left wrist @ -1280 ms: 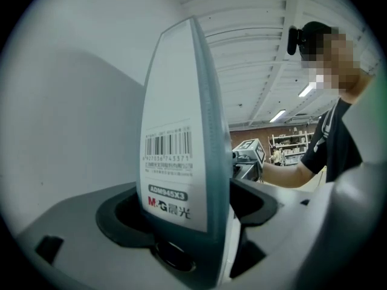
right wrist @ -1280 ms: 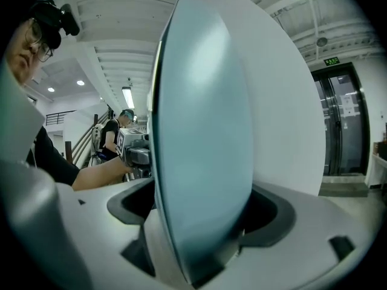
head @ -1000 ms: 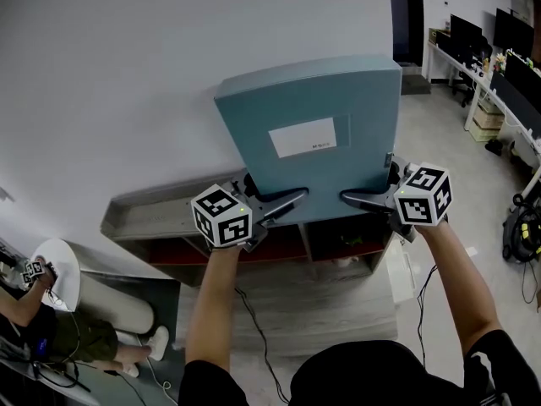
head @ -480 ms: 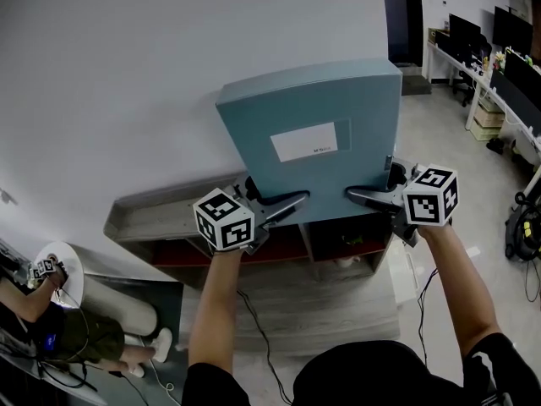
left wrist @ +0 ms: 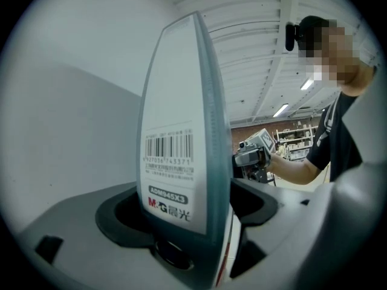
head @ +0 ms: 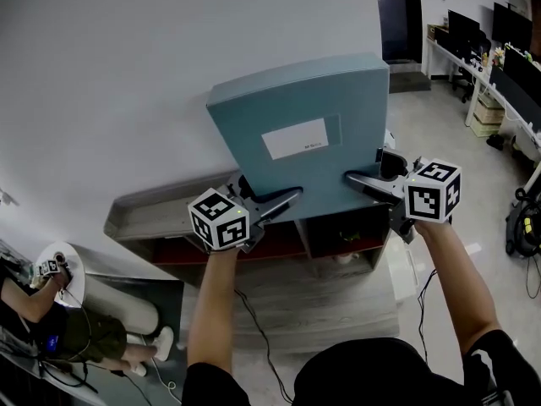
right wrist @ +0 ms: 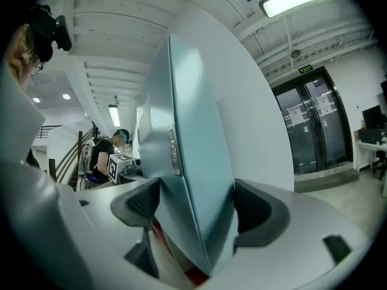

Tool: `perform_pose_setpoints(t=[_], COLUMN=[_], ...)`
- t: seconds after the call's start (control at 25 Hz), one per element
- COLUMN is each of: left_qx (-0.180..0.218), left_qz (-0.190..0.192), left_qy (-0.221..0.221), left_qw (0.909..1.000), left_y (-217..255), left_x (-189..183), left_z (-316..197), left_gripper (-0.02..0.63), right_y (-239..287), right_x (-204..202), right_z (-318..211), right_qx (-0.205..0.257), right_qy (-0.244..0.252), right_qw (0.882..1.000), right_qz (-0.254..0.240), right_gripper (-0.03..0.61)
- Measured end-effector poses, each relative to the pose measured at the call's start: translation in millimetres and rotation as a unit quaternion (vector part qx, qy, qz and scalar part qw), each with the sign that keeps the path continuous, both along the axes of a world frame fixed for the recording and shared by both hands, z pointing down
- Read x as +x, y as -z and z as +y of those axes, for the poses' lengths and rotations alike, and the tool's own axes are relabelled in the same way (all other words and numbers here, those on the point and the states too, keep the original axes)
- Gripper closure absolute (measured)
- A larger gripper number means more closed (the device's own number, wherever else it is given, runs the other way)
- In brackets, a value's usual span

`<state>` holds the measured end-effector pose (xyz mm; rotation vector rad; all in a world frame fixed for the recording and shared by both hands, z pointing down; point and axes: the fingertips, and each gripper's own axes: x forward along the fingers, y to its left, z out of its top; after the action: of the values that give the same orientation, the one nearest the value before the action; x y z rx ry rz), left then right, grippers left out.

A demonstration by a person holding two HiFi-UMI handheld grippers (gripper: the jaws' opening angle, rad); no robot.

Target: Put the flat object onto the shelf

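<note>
The task is being judged as roughly half done. The low shelf (head: 152, 210), standing against the wall with red-lined compartments under its grey top, is not yet being loaded. The teal file box (head: 304, 134) is being held upright in the air, close before the wall and at the shelf's 12 o'clock, with its white label turned to the head view. Its lower edge is being pinched from both sides. The left tongs (head: 283, 203) are being pressed onto the barcoded spine at the box's 7 o'clock. The right tongs (head: 365, 176), whose jaws have just been closing, are being pressed onto the clasp side at 5 o'clock, with the box between them. Lowering the box onto the shelf and releasing it are being reckoned as the steps left.

In the head view the white wall (head: 110, 74) is filling 9 to 12 o'clock and grey floor (head: 338, 303) is showing at 6 o'clock. Desks with monitors (head: 507, 49) are being seen at 2 o'clock, and a seated person (head: 80, 341) at 8 o'clock.
</note>
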<state>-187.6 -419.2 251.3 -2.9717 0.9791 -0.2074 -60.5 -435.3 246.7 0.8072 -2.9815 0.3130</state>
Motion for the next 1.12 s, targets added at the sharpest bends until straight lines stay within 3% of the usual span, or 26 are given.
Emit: perform_pose_setpoints(t=[0.52, 0.96, 1.12], left_qx=[-0.001, -0.033, -0.032], left_qz=[-0.014, -0.002, -0.004], left_qy=[-0.009, -0.019, -0.014], left_qw=[0.9999, 0.9993, 0.9994], left_y=[-2.1, -14.5, -17.1], left_x=[9.1, 4.8, 35.0], left_z=[-8.7, -18.6, -19.8], left_gripper=[0.241, 0.241, 0.241], right_y=[0.5, -8.8, -12.0], right_x=[11.6, 8.8, 39.6], right_z=[-3.5, -11.0, -12.1], right_qx=[0.011, 0.008, 0.01], right_qy=[-0.055, -0.079, -0.076], right_qw=[0.997, 0.996, 0.996], right_qz=[0.061, 0.043, 0.039], right_gripper=[0.215, 0.224, 0.225])
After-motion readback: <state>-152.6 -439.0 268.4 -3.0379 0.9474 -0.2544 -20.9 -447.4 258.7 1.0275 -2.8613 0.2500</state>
